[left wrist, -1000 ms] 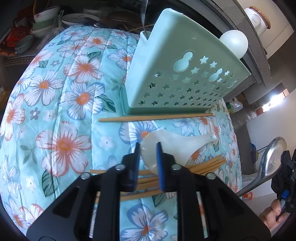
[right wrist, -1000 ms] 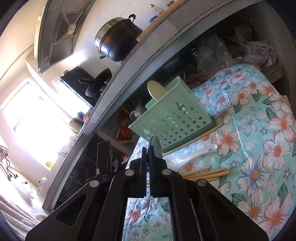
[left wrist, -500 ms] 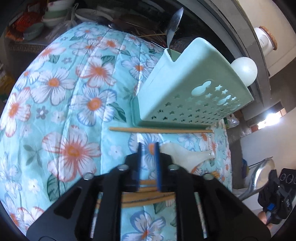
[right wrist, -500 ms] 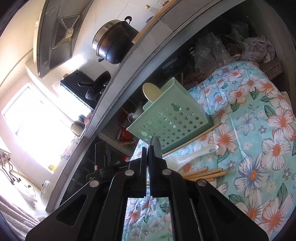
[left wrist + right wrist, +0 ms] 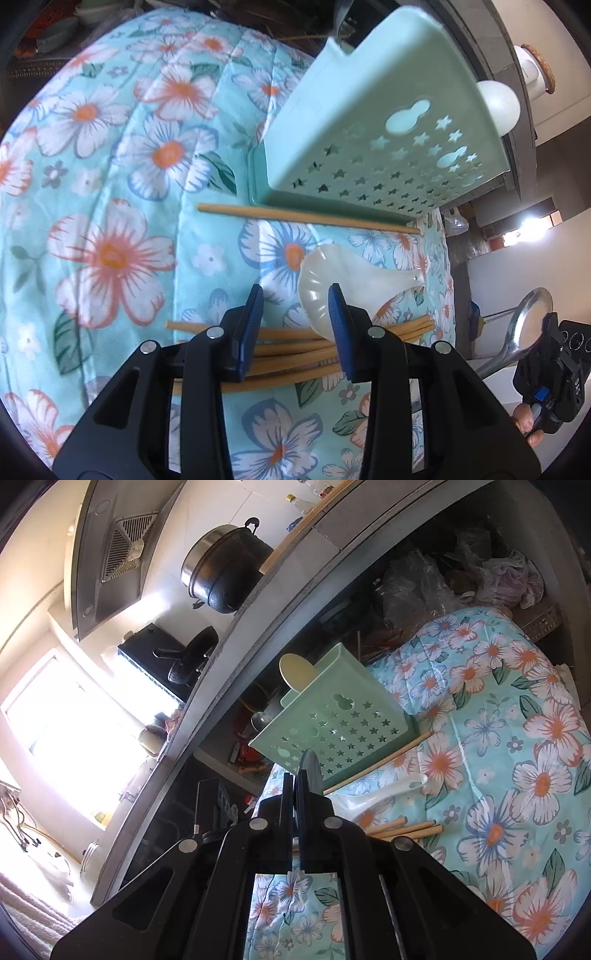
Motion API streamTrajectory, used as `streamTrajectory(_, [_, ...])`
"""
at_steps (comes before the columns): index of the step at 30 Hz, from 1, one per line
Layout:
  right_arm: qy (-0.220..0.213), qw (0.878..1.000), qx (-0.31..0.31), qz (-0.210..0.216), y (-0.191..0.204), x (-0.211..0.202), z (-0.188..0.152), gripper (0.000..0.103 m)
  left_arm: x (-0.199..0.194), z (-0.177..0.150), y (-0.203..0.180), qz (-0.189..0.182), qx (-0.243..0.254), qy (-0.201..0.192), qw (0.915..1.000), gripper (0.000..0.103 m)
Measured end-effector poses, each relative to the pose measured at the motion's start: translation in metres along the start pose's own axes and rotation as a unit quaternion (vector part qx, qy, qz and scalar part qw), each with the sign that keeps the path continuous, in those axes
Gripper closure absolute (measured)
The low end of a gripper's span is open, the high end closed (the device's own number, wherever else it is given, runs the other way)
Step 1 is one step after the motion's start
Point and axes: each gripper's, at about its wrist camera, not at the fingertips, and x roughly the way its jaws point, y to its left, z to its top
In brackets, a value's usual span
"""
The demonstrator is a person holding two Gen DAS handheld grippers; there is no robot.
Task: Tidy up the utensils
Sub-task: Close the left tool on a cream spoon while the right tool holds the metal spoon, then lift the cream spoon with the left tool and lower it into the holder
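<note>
Left gripper (image 5: 295, 325) is opening, empty, above the chopstick bundle (image 5: 295, 350) near the floral cloth's (image 5: 110, 184) near edge: light, stiff, roll-prone, best pinched mid-length; right gripper (image 5: 297, 794) is clenched on a metal spoon (image 5: 524, 325).

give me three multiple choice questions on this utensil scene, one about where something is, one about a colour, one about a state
1. Where does the single chopstick lie?
A. along the foot of the holder
B. inside the holder
C. across the white spoon

2. What colour is the holder?
A. red
B. pale green
C. black

3. What is the right tool doing?
A. standing wide open
B. shut on a metal spoon
C. shut on a chopstick

Answers:
1 A, the stick rests on the flowered cloth right against the holder's base.
2 B, both views show it mint green with star holes.
3 B, the left view shows the spoon handle clamped in that tool, bowl raised beside it.
</note>
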Motion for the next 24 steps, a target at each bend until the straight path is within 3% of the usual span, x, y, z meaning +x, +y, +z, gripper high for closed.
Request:
streamTrajectory(3, [0.0, 1.0, -0.001, -0.001, 0.0, 0.0, 0.0, 0.101, 0.006, -0.001, -0.005, 0.0, 0.009, 0.002, 1.0, 0.071])
streamTrajectory(7, [0.001, 1.0, -0.001, -0.002, 0.0, 0.0, 0.0, 0.101, 0.016, -0.004, -0.016, 0.0, 0.017, 0.004, 0.9998, 0.091])
streamTrajectory(14, [-0.002, 1.0, -0.005, -0.007, 0.001, -0.002, 0.0, 0.101, 0.001, -0.008, -0.046, 0.005, 0.07, -0.049, 0.9963, 0.098])
streamTrajectory(21, [-0.008, 1.0, -0.009, -0.012, 0.005, -0.006, 0.002, 0.101, -0.038, -0.022, -0.079, 0.028, 0.14, -0.11, 0.9836, 0.103])
streamTrajectory(24, [-0.01, 1.0, -0.012, -0.014, 0.008, -0.007, 0.001, 0.101, -0.057, -0.029, -0.094, 0.053, 0.178, -0.142, 0.9722, 0.103])
